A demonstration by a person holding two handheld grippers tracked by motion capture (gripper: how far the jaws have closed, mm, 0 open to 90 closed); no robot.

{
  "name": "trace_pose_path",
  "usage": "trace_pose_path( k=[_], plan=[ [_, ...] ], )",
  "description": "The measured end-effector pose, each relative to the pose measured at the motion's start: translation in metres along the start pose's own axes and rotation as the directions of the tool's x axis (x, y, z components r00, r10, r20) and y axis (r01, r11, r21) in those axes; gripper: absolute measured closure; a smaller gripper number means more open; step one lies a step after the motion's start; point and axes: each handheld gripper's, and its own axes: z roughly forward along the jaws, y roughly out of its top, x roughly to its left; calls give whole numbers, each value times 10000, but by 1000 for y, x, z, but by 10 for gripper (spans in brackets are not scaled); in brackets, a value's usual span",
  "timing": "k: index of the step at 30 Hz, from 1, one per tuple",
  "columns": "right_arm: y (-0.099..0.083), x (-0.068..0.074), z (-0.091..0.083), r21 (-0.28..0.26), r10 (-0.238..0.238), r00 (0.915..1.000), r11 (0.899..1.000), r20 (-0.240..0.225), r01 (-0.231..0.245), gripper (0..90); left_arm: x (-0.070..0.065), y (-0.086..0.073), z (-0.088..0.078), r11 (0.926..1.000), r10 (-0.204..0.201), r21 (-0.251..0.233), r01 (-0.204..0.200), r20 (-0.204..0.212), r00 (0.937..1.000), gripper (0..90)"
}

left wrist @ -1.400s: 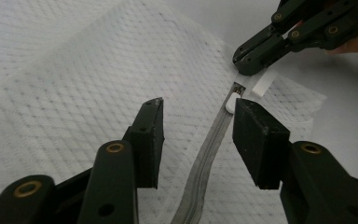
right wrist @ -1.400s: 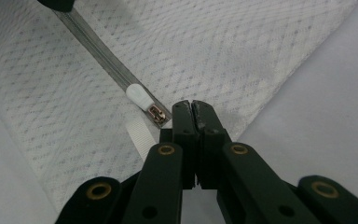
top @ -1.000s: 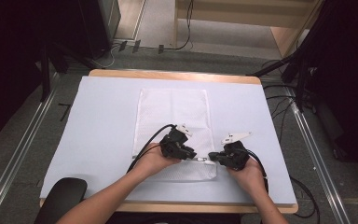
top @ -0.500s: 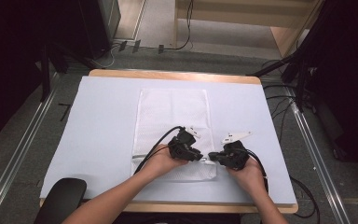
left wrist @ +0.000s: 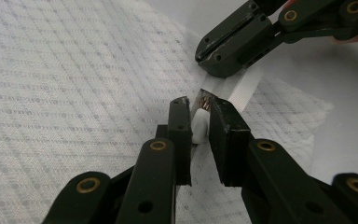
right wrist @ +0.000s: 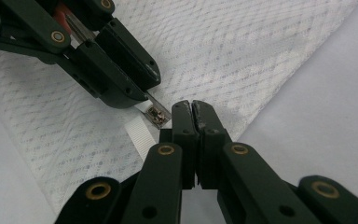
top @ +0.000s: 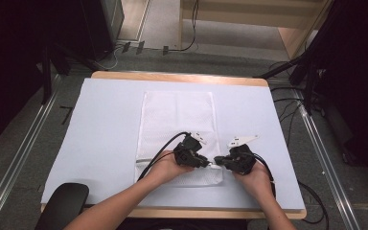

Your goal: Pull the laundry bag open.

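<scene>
White mesh laundry bag [top: 178, 127] lies flat mid-table, zipper end at 6 o'clock. Left claw [left wrist: 199, 122] has been closing, pinching the zipper pull [left wrist: 199, 127]; right claw [right wrist: 191, 111] is clenched on the white tape tab [right wrist: 138, 130]. Flimsy, floppy stuff, so grab hardware, not mesh.

You have a white mesh laundry bag [top: 179, 122] lying flat on the surface, long side running away from you; its metal zipper pull [left wrist: 205, 103] and white ribbon tab [left wrist: 242, 86] sit at the near right corner
</scene>
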Motion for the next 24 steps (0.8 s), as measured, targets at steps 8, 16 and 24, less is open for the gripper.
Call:
trace_pose_path(
  k=[8, 16, 24],
  plan=[
    [0, 0, 0, 5, -7, 10000, 10000, 21, 7, 899, 1, 0, 1, 9996, -267, 43, 266, 338, 9991, 803],
    [0, 1, 0, 13, -108, 9999, 9999, 10, 108, 898, 4, -5, -6, 9987, -495, 124, 489, 557, 9972, 799],
    [1, 1, 1, 48, -186, 9998, 9998, 53, 186, 897, 2, -5, -2, 9966, -823, 177, 811, 827, 9932, 807]
  ],
)
